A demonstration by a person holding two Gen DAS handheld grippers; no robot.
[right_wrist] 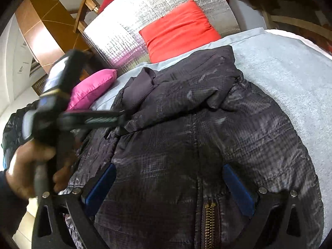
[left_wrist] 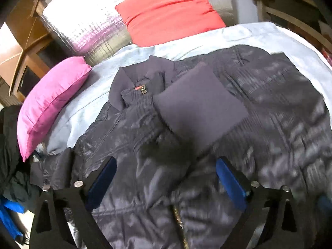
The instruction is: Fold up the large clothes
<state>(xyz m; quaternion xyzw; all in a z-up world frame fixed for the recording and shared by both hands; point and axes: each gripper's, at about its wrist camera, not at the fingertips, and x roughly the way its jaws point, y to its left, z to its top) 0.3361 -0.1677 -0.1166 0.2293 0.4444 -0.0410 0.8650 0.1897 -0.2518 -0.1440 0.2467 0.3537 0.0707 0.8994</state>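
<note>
Dark quilted puffer jacket [left_wrist: 207, 137] soft, slippery, bulky; best grasp hem. Left gripper [left_wrist: 166, 178], right gripper [right_wrist: 169, 186] jaws apart, empty.

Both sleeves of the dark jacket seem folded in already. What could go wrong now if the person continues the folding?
1. The dark shiny quilted jacket looks slippery and puffy; the sleeve with the ribbed cuff may slide off the chest.
2. The brass zipper runs between the open right gripper; its fingers could catch on the teeth.
3. The pink satin pillow lies beside the collar and may be pushed.
</note>
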